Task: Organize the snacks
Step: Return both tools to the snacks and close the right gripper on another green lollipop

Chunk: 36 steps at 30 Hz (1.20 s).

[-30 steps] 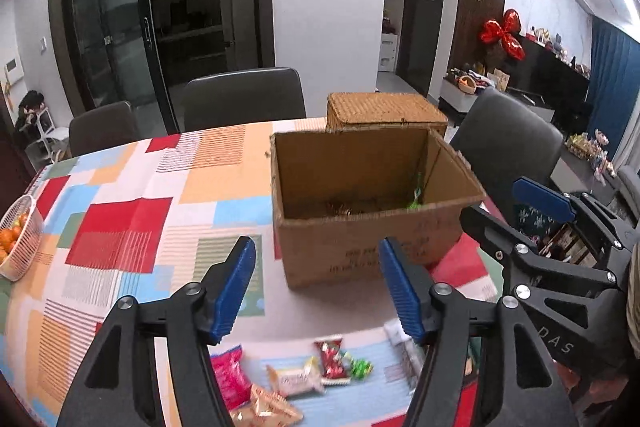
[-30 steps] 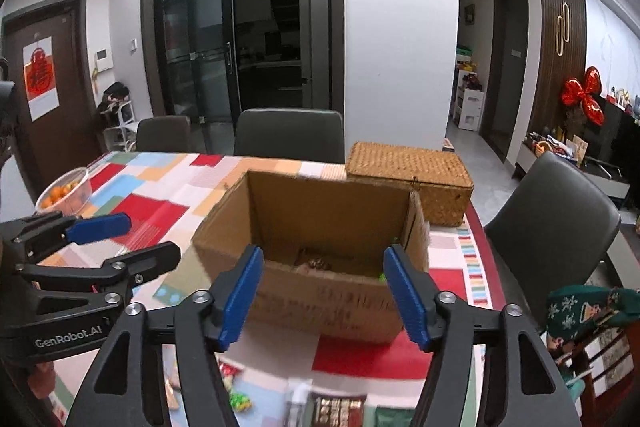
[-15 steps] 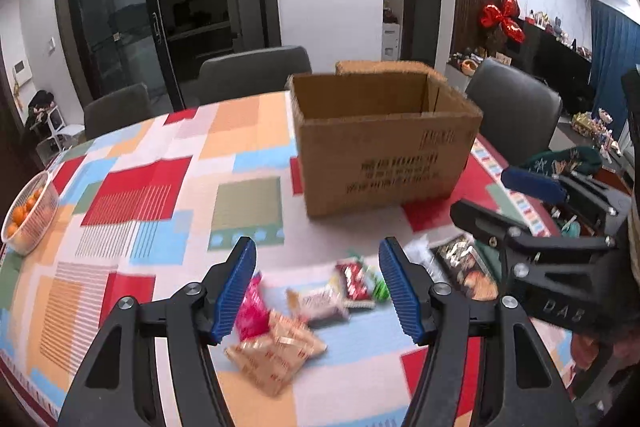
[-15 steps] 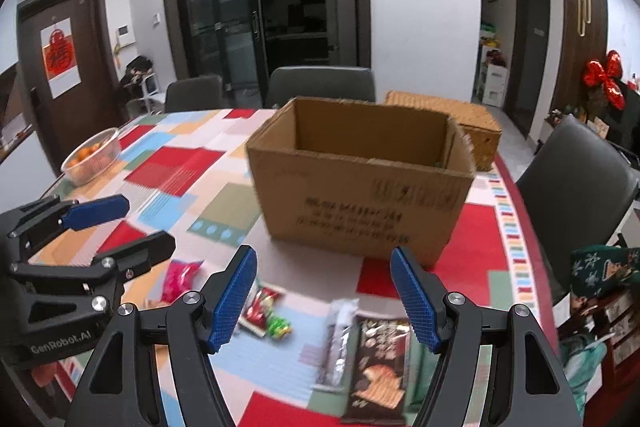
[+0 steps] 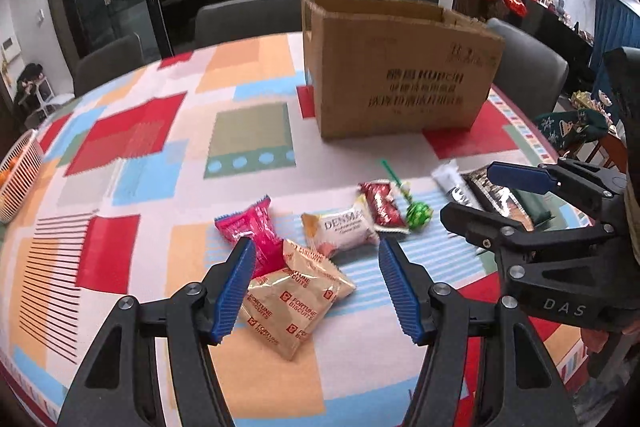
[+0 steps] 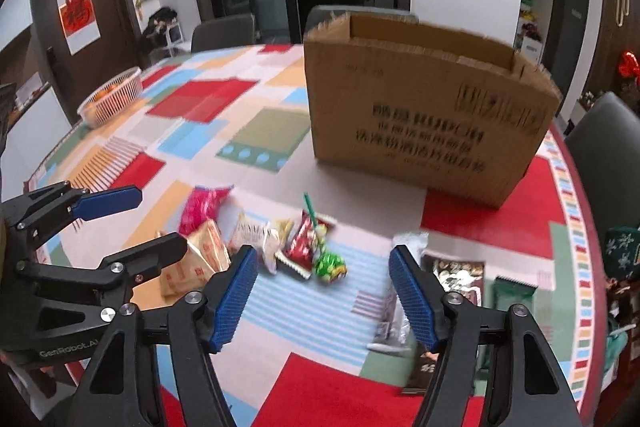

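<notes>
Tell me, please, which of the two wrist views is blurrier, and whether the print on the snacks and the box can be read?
Right wrist view: motion blur smears the cardboard box print and the snack wrappers, so nothing reads. Left wrist view: sharper nearby, "FORTUNE BISCUITS" on the tan packet is legible, but the box print is soft. Both views: fisheye bends the table edge; the left gripper and right gripper stay crisp.

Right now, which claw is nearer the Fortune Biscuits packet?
Left. The left claw hovers open right over the Fortune Biscuits packet; the right claw, also open, sits off to its right, nearer the dark chocolate bar.
</notes>
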Tool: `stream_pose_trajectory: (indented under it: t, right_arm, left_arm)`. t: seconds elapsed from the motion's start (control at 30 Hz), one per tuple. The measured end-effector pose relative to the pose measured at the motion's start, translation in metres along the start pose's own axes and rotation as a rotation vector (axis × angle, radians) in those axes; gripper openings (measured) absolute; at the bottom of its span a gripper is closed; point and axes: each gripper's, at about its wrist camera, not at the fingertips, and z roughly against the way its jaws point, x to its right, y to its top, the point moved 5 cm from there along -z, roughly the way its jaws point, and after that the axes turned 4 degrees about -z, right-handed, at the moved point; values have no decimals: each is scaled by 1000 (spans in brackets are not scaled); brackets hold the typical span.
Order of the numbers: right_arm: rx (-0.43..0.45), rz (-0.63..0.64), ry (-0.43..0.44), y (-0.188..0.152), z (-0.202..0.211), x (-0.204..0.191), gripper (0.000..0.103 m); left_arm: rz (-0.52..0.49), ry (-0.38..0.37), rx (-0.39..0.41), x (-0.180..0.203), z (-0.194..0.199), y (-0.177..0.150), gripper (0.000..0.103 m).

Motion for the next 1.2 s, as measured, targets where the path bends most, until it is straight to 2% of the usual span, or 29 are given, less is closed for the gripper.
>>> stream_pose_trajectory:
  t: [0.3, 0.6, 0.87, 1.2]
  right_arm:
    - [-93, -41, 0, -12, -42, 8, 54]
    - [-120, -97, 20, -9, -65, 16, 48]
    - [-140, -118, 26, -9, -81, 20, 42]
    - [-149, -124, 31, -12, -89, 25, 36]
  left_arm:
    - [-1, -54, -63, -2, -41, 0, 62]
    - [11, -103, -92, -3, -61, 9, 62]
    - [62, -155, -136, 0, -85, 13, 59]
    - [67, -155, -153, 6, -95, 13, 55]
